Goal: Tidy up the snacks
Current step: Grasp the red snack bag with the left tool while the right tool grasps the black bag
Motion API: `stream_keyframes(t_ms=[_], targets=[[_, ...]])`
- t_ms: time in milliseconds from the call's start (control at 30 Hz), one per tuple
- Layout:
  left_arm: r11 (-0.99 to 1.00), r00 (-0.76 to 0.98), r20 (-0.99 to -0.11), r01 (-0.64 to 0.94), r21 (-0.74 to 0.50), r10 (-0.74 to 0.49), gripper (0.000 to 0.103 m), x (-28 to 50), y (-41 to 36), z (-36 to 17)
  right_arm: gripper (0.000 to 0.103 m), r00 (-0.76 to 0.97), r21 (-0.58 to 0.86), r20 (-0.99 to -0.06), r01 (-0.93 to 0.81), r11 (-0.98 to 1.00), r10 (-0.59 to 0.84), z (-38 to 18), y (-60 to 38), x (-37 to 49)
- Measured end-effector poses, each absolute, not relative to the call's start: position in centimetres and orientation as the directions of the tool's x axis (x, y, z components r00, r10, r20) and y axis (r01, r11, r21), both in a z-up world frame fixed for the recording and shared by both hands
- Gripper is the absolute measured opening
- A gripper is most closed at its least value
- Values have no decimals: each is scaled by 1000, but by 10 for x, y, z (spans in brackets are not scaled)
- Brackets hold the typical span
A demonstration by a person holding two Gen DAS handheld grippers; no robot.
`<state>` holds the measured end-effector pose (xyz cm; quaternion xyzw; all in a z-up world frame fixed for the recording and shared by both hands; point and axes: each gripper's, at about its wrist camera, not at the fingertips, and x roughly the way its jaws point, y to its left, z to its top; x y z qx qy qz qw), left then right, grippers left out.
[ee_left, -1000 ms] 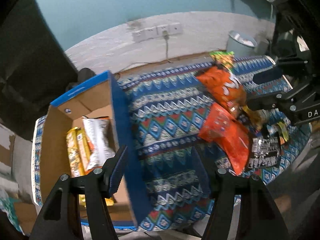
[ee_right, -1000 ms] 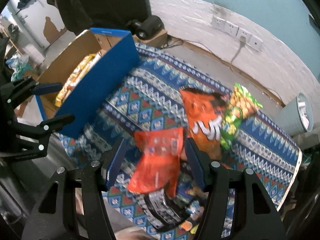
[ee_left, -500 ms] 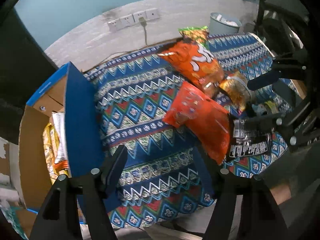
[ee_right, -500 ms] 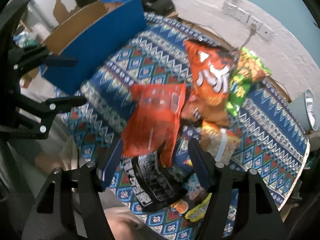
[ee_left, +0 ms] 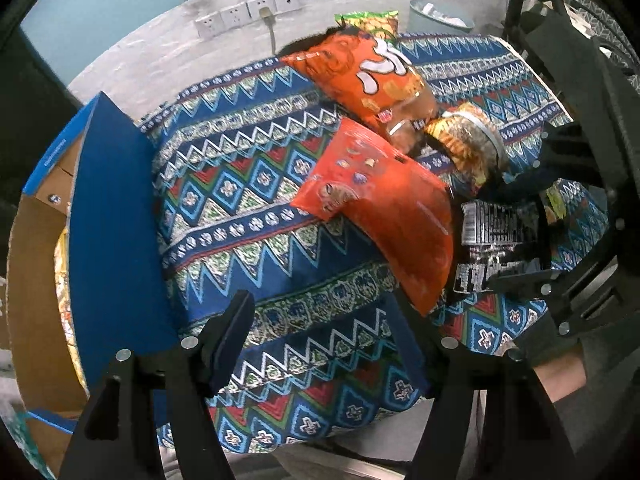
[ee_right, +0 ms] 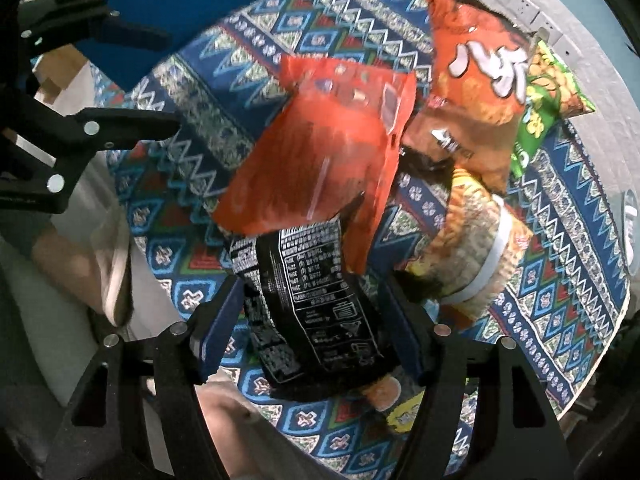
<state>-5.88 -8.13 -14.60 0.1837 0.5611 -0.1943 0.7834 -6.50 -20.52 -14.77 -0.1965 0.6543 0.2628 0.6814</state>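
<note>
**Snack bags between spread jaws, box off to the side**

Black snack bag [ee_right: 316, 300] lies on the patterned tabletop [ee_left: 248, 184] directly between the fingers of the right gripper [ee_right: 310, 316], which points almost straight down over it. Its jaws have just been opening and stand spread on either side of the bag; the pads do not visibly press on it. A red bag [ee_right: 320, 152] overlaps the black bag's upper end.

Left gripper [ee_left: 320, 332] hovers over bare cloth, tilted steeply downward, jaws spread with nothing between them; they too have just widened a little. The red bag's lower corner lies just beyond its right finger.

Five loose bags can be counted in the pile: one black, one red, one large orange [ee_right: 476, 80], one green [ee_right: 548, 96] and one tan with a white band [ee_right: 476, 240]. One blue-sided cardboard box [ee_left: 116, 248] stands at the cloth's left edge, well apart from the pile, with yellow packets [ee_left: 64, 276] inside; their number cannot be told.
</note>
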Motion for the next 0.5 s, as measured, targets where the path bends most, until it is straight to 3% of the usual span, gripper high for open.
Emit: stream_keyframes(t_ms=[167,433,500], targets=[[863,247,-964,503,40,-99,70,-59,-80,-158,77,-17,68,-997,-626,777,74,-160,-204,-69],[864,241,-966,502,40,-96,70,-60,-79,-161,77,-38,57,-998,-636,769,43,-178,-201,-75],[865,242,-965,501,38,-98,70,-60,-79,-160,72,-58,81,-997,-621,780,58,-180,-204,-74]])
